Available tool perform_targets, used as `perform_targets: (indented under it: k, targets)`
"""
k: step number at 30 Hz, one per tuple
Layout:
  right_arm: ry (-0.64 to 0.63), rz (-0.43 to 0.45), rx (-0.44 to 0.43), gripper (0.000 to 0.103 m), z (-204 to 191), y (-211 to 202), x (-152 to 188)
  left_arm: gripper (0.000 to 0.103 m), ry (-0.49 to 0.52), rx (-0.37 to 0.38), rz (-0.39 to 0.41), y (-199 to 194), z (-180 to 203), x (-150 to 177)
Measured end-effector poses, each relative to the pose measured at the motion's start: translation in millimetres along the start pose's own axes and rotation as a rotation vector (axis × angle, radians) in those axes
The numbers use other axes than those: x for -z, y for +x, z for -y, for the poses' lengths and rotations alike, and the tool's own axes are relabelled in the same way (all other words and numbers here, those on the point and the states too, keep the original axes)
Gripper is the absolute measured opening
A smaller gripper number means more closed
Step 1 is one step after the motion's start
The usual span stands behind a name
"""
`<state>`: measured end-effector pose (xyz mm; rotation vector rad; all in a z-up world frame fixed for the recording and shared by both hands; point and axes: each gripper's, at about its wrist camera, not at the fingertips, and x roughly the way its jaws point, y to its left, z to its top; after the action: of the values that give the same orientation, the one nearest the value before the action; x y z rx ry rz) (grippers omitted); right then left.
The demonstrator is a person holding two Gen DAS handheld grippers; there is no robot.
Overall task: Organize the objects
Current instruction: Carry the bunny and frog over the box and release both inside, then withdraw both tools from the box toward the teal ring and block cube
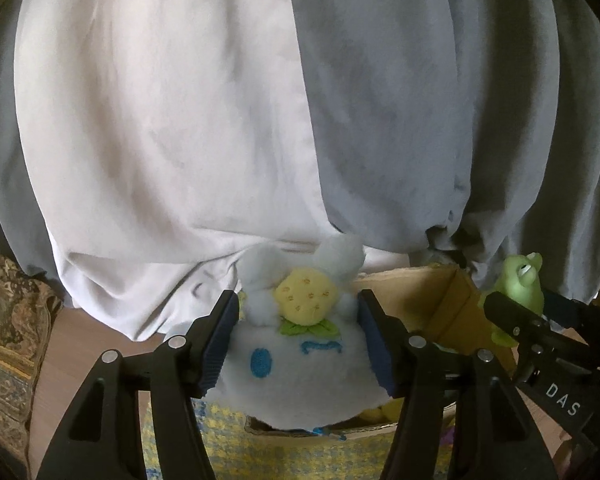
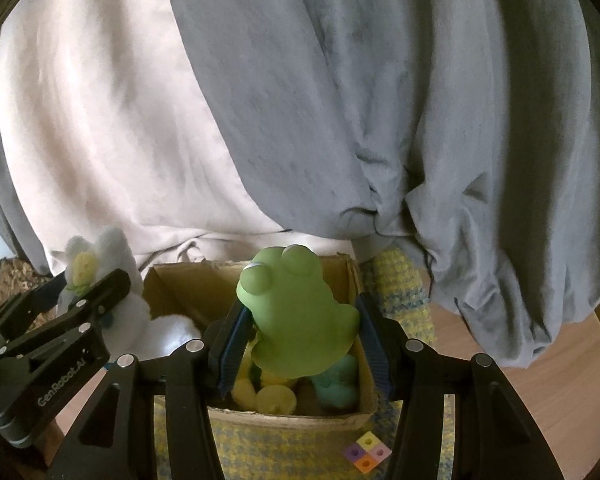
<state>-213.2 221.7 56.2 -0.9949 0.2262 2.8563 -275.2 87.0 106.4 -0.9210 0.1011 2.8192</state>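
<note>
My left gripper (image 1: 298, 340) is shut on a white plush toy (image 1: 296, 364) with blue stitched eyes and a yellow flower, held over the left part of an open cardboard box (image 1: 428, 300). It also shows in the right wrist view (image 2: 100, 276). My right gripper (image 2: 300, 340) is shut on a green rubber frog (image 2: 300, 316), held above the box (image 2: 180, 284). The frog shows at the right in the left wrist view (image 1: 520, 284). Inside the box lie yellow toys (image 2: 268, 396) and a teal toy (image 2: 336, 388).
The box stands on a yellow and blue knitted mat (image 2: 396, 292) on a wooden table (image 2: 540, 392). A small four-coloured block (image 2: 367, 456) lies on the mat in front. White and grey draped cloth (image 2: 340, 120) hangs close behind. A patterned cushion (image 1: 8, 340) sits left.
</note>
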Motion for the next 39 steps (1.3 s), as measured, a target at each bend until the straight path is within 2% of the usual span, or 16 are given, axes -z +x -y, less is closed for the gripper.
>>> perform_targets:
  k: [1, 2, 3, 4, 6, 12, 18, 25, 33, 39]
  targets:
    - [-0.001, -0.003, 0.002, 0.057, 0.2, 0.7, -0.9, 0.061, 0.001, -0.001, 0.000, 0.1, 0.5, 0.9]
    - [-0.001, -0.003, -0.001, 0.060, 0.7, 0.9, -1.1, 0.068, 0.005, -0.005, 0.000, -0.1, 1.1, 1.8]
    - [-0.002, 0.004, -0.003, 0.071, 1.0, -0.5, -1.1, 0.080, 0.008, -0.012, 0.000, -0.8, 2.0, 2.6]
    - [-0.002, 0.016, 0.002, 0.082, 1.4, -2.8, -1.1, 0.086, 0.011, -0.022, 0.006, -2.5, 2.9, 3.2]
    - [0.008, 0.028, 0.008, 0.091, 3.5, -4.9, -1.0, 0.090, 0.015, -0.048, 0.021, -6.9, 3.0, 4.5]
    - [0.035, 0.018, 0.010, 0.093, 8.7, -7.3, 2.1, 0.096, 0.001, -0.065, 0.020, -15.7, 0.5, 9.5]
    - [0.046, 0.006, 0.034, 0.093, 14.7, -12.4, 9.5, 0.102, 0.003, -0.120, 0.040, -27.8, -0.1, 17.3]
    - [0.035, 0.040, 0.082, 0.101, 18.3, -32.2, 21.0, 0.102, -0.027, -0.163, 0.038, -41.1, -6.0, 36.5]
    - [0.022, 0.053, 0.104, 0.102, 18.4, -49.5, 44.7, 0.102, -0.033, -0.179, 0.038, -58.6, -6.2, 64.6]
    - [0.043, 0.040, 0.103, 0.102, 30.4, -51.8, 59.9, 0.102, -0.057, -0.163, 0.033, -66.9, -2.2, 83.7]
